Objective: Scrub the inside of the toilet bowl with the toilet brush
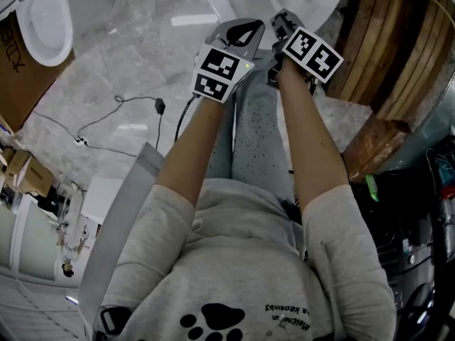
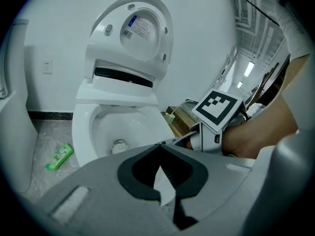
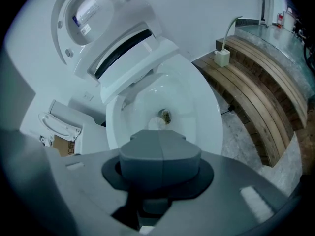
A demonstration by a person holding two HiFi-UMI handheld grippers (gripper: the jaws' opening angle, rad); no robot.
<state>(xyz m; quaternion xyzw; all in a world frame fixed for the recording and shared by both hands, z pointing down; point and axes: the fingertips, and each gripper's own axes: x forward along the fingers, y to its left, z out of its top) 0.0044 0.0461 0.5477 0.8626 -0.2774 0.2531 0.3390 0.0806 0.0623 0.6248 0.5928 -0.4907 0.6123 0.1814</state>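
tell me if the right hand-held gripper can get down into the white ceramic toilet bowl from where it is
Probably yes. The right hand-held gripper, jaws shut and empty, faces the open white ceramic toilet bowl; the white plastic lid is raised and nothing lies between.

White wall [image 2: 54, 23], grey marbled floor [image 1: 121, 55] (black cable [image 1: 161, 106] trailing across), curved wooden slats [image 3: 261, 87] alongside.

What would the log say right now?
left gripper shut, empty | right gripper shut, empty | toilet lid up | brush unseen
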